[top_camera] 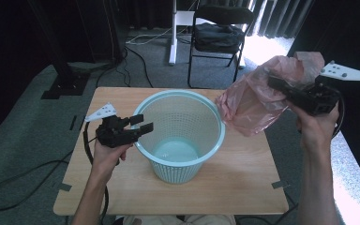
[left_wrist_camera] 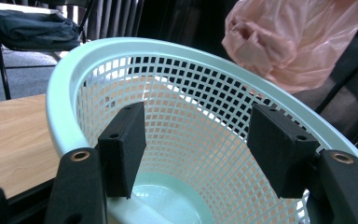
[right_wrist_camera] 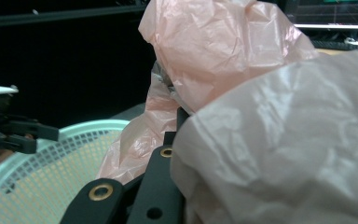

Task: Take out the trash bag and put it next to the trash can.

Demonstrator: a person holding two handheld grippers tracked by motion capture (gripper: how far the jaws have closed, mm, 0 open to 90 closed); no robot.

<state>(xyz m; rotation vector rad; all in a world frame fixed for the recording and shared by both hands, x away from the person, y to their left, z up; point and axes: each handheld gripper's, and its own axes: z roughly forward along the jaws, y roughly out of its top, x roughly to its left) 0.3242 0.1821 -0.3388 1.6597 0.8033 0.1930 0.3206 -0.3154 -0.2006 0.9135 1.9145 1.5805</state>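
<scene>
Lining not begun: right tool pinching bag beside basket; left tool spread at rim

The high view looks forward and down from above the person's side of the worktop, taking in its whole top, the floor beyond and a chair at twelve o'clock. The left gripper view sits low and very close at the basket, facing across its rim into the mesh bowl, with the pink bag farther off at one o'clock. The right gripper view is pressed right up against that bag, which blurs and covers most of its field; it seems to face back toward the basket, at eight o'clock. All three views share the basket and the bag.
</scene>
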